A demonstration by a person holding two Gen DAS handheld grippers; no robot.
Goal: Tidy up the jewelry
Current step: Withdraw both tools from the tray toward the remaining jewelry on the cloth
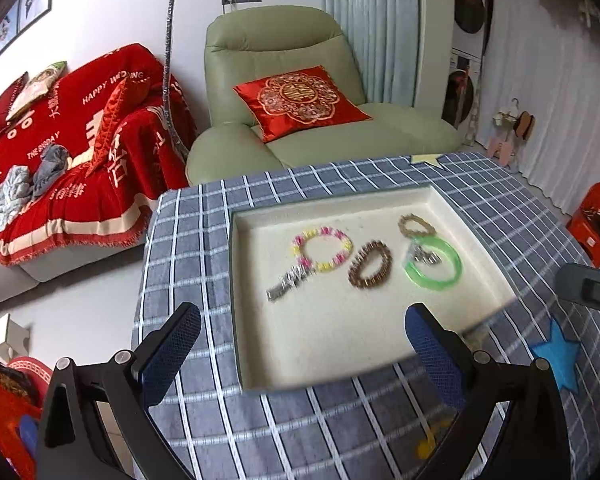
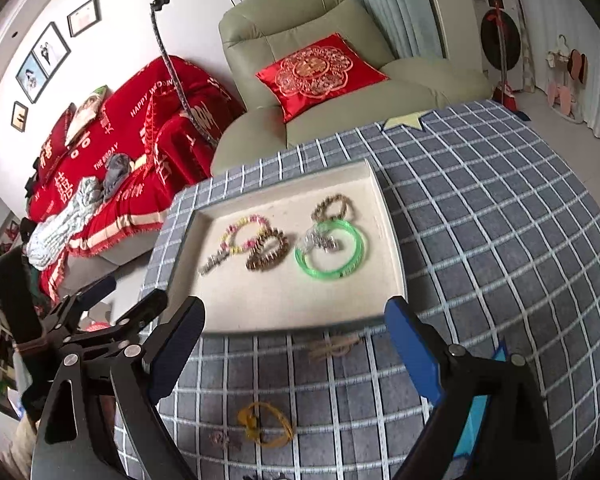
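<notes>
Tray [image 2: 392,280] near the table's far edge already holds five pieces: pink-yellow bead bracelet [image 2: 246,234], silver chain [image 2: 216,263], brown bead bracelet [image 2: 269,255], green bangle [image 2: 331,254], small tan bracelet [image 2: 334,206]. Left on the checked cloth by the near edge: yellow band [image 2: 266,424], tan string piece [image 2: 334,346]. Left gripper [image 1: 306,354] and right gripper [image 2: 296,354] both spread wide, empty, hovering over the tray's near rim.

The tray's [image 1: 380,336] near right corner smears into blur behind the left gripper's finger [image 1: 432,344], and a small brownish piece [image 2: 224,438] beside the yellow band [image 2: 266,424] stays unidentifiable.
</notes>
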